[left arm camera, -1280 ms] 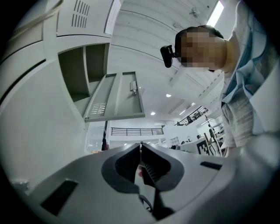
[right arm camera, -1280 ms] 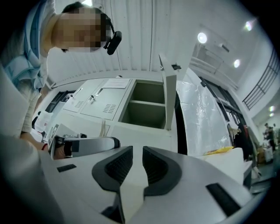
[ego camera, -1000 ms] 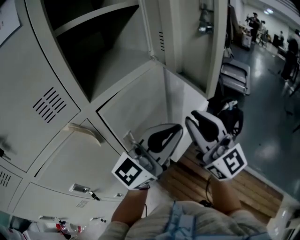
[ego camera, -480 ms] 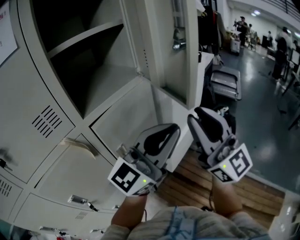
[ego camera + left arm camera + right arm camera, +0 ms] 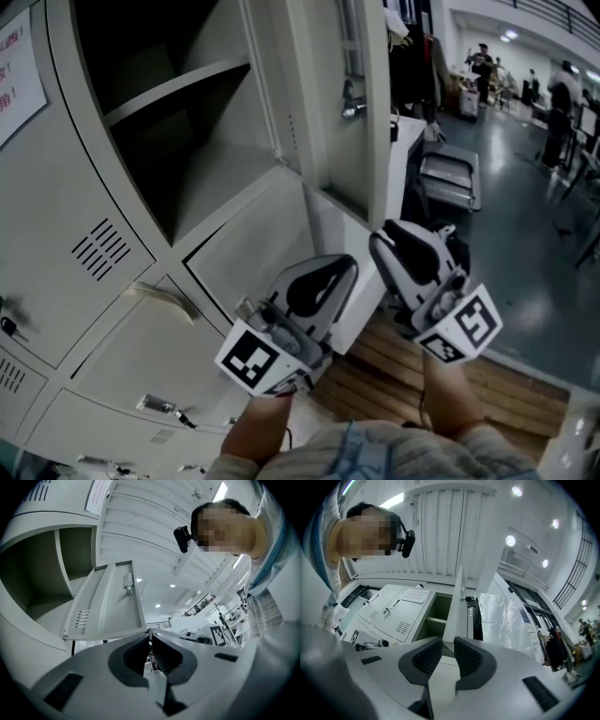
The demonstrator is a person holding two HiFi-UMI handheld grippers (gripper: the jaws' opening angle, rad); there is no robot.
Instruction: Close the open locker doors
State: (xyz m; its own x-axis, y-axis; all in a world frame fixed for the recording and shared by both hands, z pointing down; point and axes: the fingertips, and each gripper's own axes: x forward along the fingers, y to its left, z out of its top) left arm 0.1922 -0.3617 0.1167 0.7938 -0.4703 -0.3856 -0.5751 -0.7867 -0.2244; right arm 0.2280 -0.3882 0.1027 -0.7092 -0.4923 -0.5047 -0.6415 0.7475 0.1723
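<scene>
Locker bank fills the left of my head view: grey metal, with vent slots on a shut door. One upper compartment stands open and dark inside, with a shelf across it. Its open door swings out toward me, nearly edge-on, with a latch on the inner face.

My left gripper sits low at centre, pointing up at the lockers. It is below the open door and apart from it. Its jaws are almost together, only a sliver of gap, nothing between them. My right gripper is just beside it on the right, under the door's free edge and also apart from it. Its jaws are drawn close too, slim gap, nothing held.

The left gripper view shows the open door as a tilted panel above the jaws, with slots at one end. The right gripper view shows it as a thin edge rising above the jaws, with the compartment to its left.

A lower door with a curved handle is shut, left of the left gripper. A paper notice is at top left. Wooden slats lie under the grippers. On the right are grey floor, a cart and people far off, too blurred for more.
</scene>
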